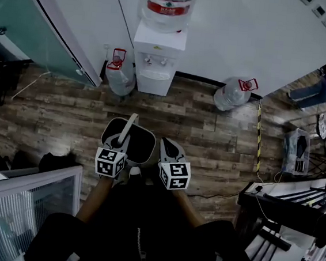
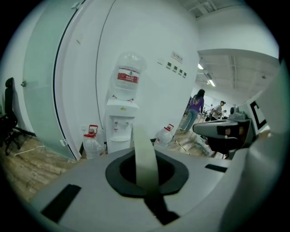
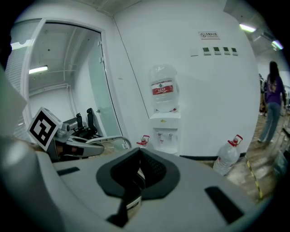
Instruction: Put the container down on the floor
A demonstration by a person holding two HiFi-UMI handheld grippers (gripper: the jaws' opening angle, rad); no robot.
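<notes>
A dark container (image 1: 141, 145) with a pale bail handle (image 1: 127, 128) hangs in front of the person, above the wooden floor (image 1: 54, 115). My left gripper (image 1: 118, 144) is shut on that handle. In the left gripper view the handle is a pale strip (image 2: 146, 158) rising up from between the jaws. My right gripper (image 1: 170, 150) is beside the container on its right, shut and holding nothing. In the right gripper view its dark fingers (image 3: 131, 181) lie together, and the left gripper's marker cube (image 3: 43, 127) and the handle (image 3: 106, 139) appear at the left.
Straight ahead, a white water dispenser (image 1: 157, 63) with a bottle (image 1: 167, 6) stands against the wall. A water jug sits on the floor on each side of it (image 1: 120, 77) (image 1: 234, 93). A glass partition (image 1: 41, 21) is at the left. Desks and cables (image 1: 295, 199) are at the right.
</notes>
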